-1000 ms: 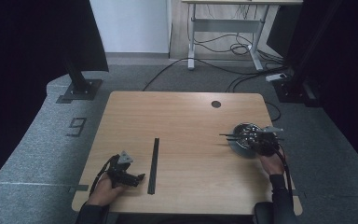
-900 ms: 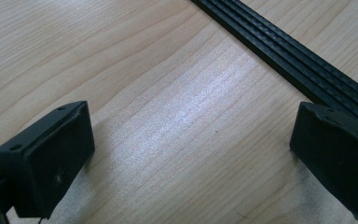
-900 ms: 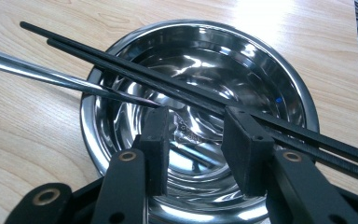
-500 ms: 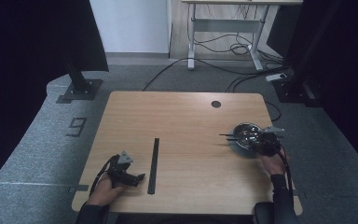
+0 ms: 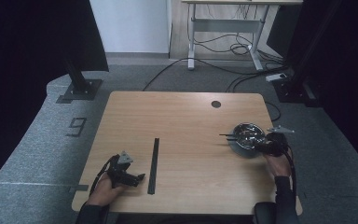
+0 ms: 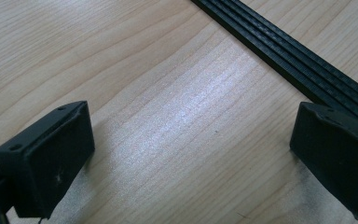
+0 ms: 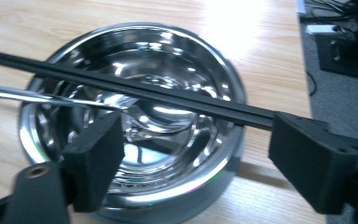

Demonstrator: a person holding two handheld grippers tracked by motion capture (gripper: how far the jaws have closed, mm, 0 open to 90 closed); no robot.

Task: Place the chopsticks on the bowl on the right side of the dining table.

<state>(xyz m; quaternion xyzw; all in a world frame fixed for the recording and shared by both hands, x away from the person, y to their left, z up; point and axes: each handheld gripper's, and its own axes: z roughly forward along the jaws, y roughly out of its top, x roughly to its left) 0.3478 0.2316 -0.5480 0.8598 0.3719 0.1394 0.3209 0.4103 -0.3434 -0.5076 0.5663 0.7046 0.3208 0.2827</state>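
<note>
Left gripper [image 5: 137,177] idle on desk [image 5: 186,116], jaws apart, black strip [image 5: 154,165] just ahead. Right gripper [image 7: 191,161] over steel bowl [image 7: 135,121], jaws just opening, black chopsticks [image 7: 135,91] released across rim. Next, probably: lifting away without nudging them.
</note>
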